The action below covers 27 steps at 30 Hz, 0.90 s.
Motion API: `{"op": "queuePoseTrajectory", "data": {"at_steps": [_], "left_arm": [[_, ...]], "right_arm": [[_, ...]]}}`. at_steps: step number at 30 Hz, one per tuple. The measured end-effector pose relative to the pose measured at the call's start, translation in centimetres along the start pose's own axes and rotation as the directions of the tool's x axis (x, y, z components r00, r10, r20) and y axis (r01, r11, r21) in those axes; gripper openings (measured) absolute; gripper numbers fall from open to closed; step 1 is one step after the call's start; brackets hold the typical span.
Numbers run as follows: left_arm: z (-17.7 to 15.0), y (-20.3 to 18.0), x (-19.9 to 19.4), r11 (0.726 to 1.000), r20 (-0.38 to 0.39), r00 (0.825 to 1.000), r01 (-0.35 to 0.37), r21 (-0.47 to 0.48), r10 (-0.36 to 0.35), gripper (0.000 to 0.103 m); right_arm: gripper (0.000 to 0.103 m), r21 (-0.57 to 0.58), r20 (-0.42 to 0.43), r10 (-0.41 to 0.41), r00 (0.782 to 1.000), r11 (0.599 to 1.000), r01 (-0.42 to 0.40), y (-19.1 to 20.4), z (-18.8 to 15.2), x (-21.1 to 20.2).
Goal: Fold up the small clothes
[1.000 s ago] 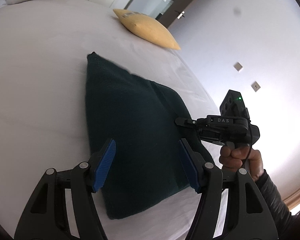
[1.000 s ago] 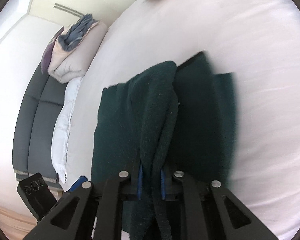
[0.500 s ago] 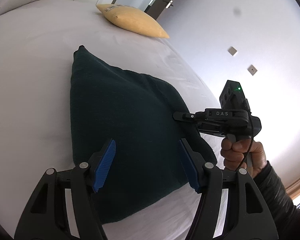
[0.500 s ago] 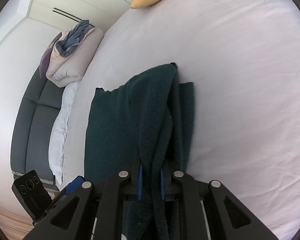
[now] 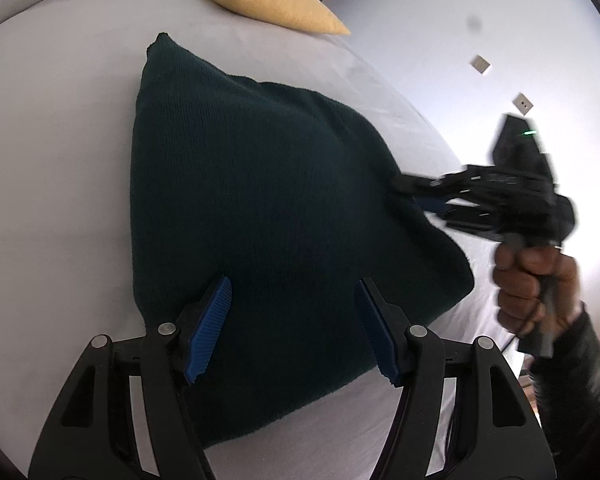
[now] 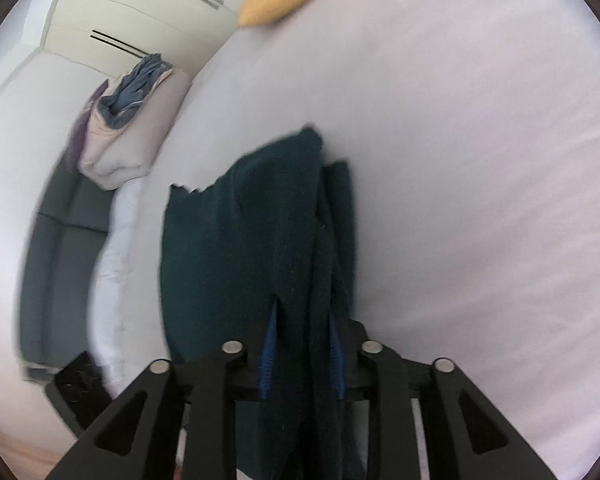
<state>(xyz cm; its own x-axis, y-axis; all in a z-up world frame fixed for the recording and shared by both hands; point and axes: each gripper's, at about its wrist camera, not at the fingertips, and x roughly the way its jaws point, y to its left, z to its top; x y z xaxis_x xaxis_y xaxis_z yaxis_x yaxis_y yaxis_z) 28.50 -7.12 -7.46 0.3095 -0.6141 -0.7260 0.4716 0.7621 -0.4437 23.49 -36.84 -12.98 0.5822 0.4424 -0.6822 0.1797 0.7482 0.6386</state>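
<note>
At the bottom of the left wrist view the left gripper (image 5: 292,328) hangs with its blue pads (image 5: 210,330) well apart and nothing between them; they frame the near edge of the dark green garment (image 5: 260,208) without pressing on it, so it holds nothing. That garment fills the middle of the frame as a rough rectangle lying on the white bed (image 5: 52,184), already doubled over to judge by its thick rounded edges, so at least one fold looks done. At the right of the same frame a hand (image 5: 536,288) carries the right gripper (image 5: 416,196), blurred, its tip at the garment's right edge. In the right wrist view that gripper (image 6: 302,356) sits at the bottom centre, and its jaws have just been opening: a bunched ridge of the cloth (image 6: 284,240) runs up between the pads, which now stand slightly apart from it and seem no longer to clamp it, though blur leaves this uncertain. I judge this the release of a carried-over edge; smoothing and perhaps another fold remain. Farther off, a yellow cushion (image 5: 272,0) lies at the top of the left view.
</note>
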Motion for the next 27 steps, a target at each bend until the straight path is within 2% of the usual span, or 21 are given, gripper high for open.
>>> {"op": "queuePoseTrajectory", "data": {"at_steps": [2,4,7,9,10,12,13,14,16,19,21,23,27], "left_arm": [[0.0,0.2,0.4,1.0,-0.003,1.0,0.001,-0.007,-0.001,0.063],[0.2,0.2,0.6,1.0,-0.006,1.0,0.0,-0.006,0.0,0.063],[0.4,0.3,1.1,1.0,-0.009,1.0,0.0,-0.01,0.0,0.063],[0.4,0.2,1.4,1.0,-0.01,1.0,-0.004,-0.009,0.004,0.063],[0.4,0.2,1.5,1.0,-0.011,1.0,-0.006,-0.008,0.006,0.063],[0.5,0.2,1.6,1.0,-0.015,1.0,-0.009,-0.006,0.009,0.062],[0.6,0.3,1.7,1.0,-0.016,1.0,-0.008,-0.006,0.008,0.062],[0.6,0.3,1.9,1.0,-0.016,1.0,-0.006,-0.006,0.006,0.062],[0.6,0.3,2.0,1.0,-0.016,1.0,-0.007,-0.006,0.007,0.062],[0.7,-0.1,2.2,1.0,-0.017,0.999,-0.027,0.006,0.028,0.062],[0.4,-0.6,2.2,0.999,-0.018,0.999,-0.046,0.019,0.047,0.062],[0.3,-0.8,2.4,0.998,-0.018,0.998,-0.061,0.03,0.062,0.062],[0.3,-1.1,2.6,0.997,-0.02,0.997,-0.071,0.034,0.072,0.062]], "right_arm": [[0.03,-0.041,0.081,-0.037,0.996,0.998,0.04,1.4,-1.1,-2.2],[0.03,-0.08,0.125,0.046,0.991,0.996,-0.036,2.8,-2.5,-4.1],[0.03,-0.129,0.093,0.115,0.989,0.986,-0.103,4.0,-4.3,-4.1],[0.03,-0.126,0.042,0.106,0.993,0.987,-0.1,3.7,-5.1,-2.7],[0.03,-0.106,0.011,0.077,0.997,0.991,-0.076,2.7,-5.5,-1.6],[0.017,-0.08,-0.008,0.051,0.999,0.995,-0.051,1.1,-6.2,-0.7],[0.001,-0.059,0.001,0.048,0.999,0.997,-0.048,-0.1,-6.6,-0.6],[0.0,-0.045,0.008,0.051,0.999,0.998,-0.051,-0.7,-6.9,-0.7],[0.0,-0.014,0.026,0.095,0.995,0.995,-0.095,-2.1,-7.7,-1.5],[0.0,-0.037,0.036,0.067,0.997,0.997,-0.066,-2.1,-8.6,-2.8],[0.003,-0.063,0.057,0.05,0.997,0.997,-0.047,-1.2,-8.6,-4.1],[0.008,-0.094,0.079,0.071,0.994,0.994,-0.063,0.1,-8.3,-5.1],[0.012,-0.128,0.072,0.094,0.993,0.988,-0.084,2.3,-7.5,-4.4]]}}
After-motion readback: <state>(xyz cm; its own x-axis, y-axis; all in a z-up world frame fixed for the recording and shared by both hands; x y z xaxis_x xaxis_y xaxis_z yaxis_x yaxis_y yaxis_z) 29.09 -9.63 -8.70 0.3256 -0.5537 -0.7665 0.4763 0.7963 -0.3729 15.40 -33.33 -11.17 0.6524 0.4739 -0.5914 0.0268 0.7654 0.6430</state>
